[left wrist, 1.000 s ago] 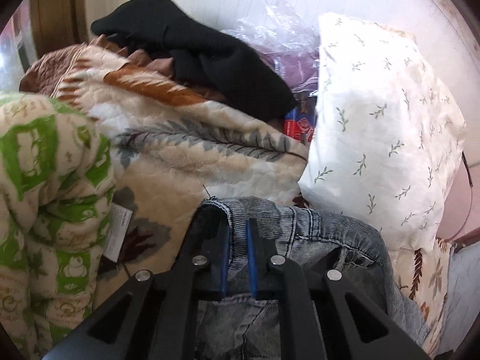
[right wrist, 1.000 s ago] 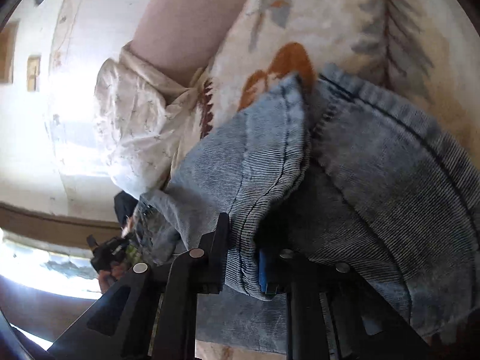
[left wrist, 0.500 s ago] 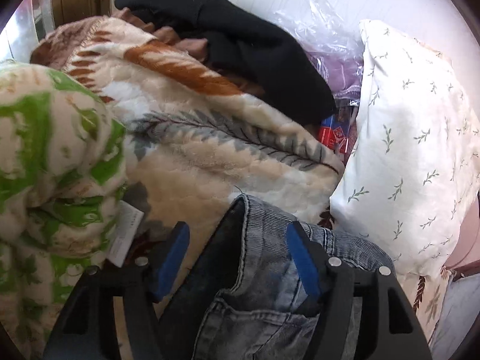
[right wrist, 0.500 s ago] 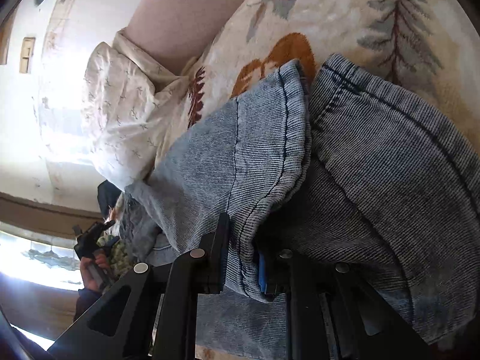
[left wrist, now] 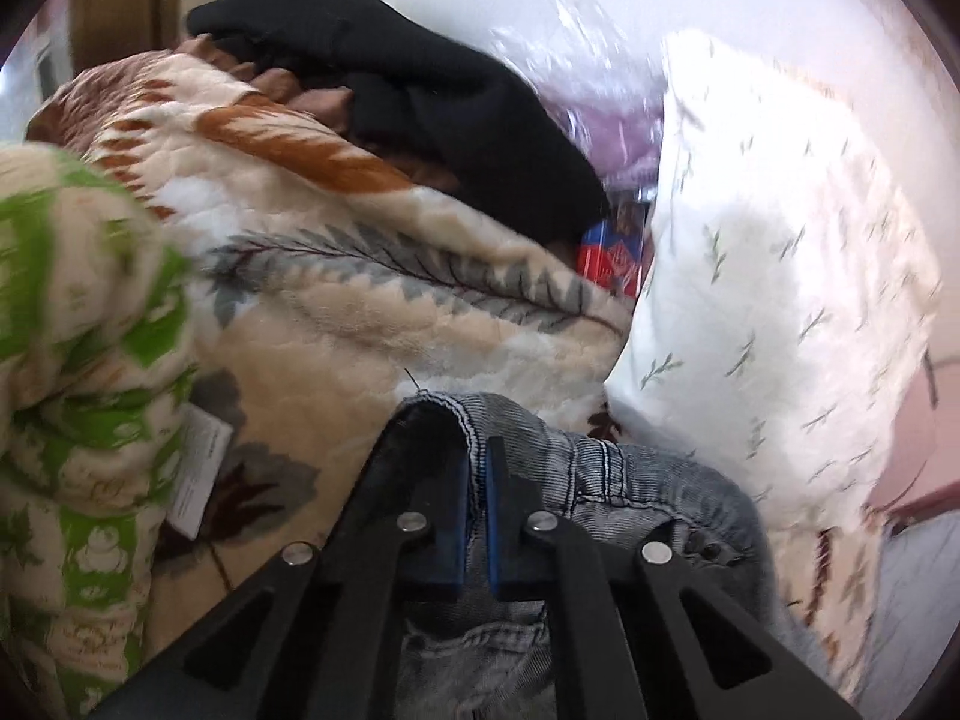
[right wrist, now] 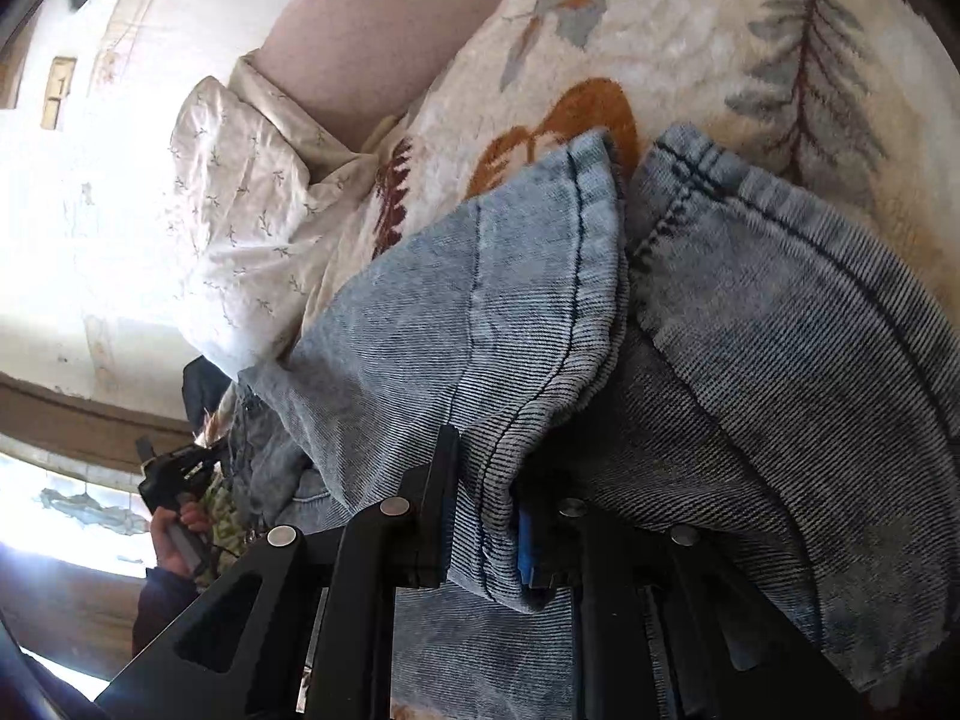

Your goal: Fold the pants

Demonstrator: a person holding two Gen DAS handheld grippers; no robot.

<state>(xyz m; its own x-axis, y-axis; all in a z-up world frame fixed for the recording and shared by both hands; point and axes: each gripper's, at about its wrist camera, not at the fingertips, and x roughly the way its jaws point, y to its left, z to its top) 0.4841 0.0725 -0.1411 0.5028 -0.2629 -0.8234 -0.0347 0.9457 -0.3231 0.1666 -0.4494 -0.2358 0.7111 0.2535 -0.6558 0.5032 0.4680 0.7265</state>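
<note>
in the left wrist view, the left gripper (left wrist: 477,468) sits at 6 o'clock with its blue pads pressed tight together on the waistband edge of the jeans (left wrist: 606,480), which bunch just beyond the fingers toward 5 o'clock. only a thin strip of stitched denim is pinched, so the likeliest fault is the band slipping out when the fold is pulled, since so little cloth lies between the pads. past the jeans the feather-print blanket (left wrist: 384,324) is soft and lumpy; a drag across it could ruck the denim and spoil a flat fold. a green-patterned blanket (left wrist: 72,396) crowds in at 9 o'clock and could snag the near arm of the gripper. farther off, a leaf-print pillow (left wrist: 780,276) stands at 2 o'clock and a black garment (left wrist: 432,96) lies at 12 o'clock.

in the right wrist view, the right gripper (right wrist: 483,516) at 6 o'clock is clamped on the hem of one jeans leg (right wrist: 480,312), nearly closed with a thick fold of cloth between the pads. the other leg (right wrist: 798,324) lies beside it toward 3 o'clock, unheld, so lifting may leave the legs misaligned. at 9 o'clock, a person's hand (right wrist: 177,531) holds the other gripper at the far end of the jeans; uneven pulling between the two would twist the garment.
</note>
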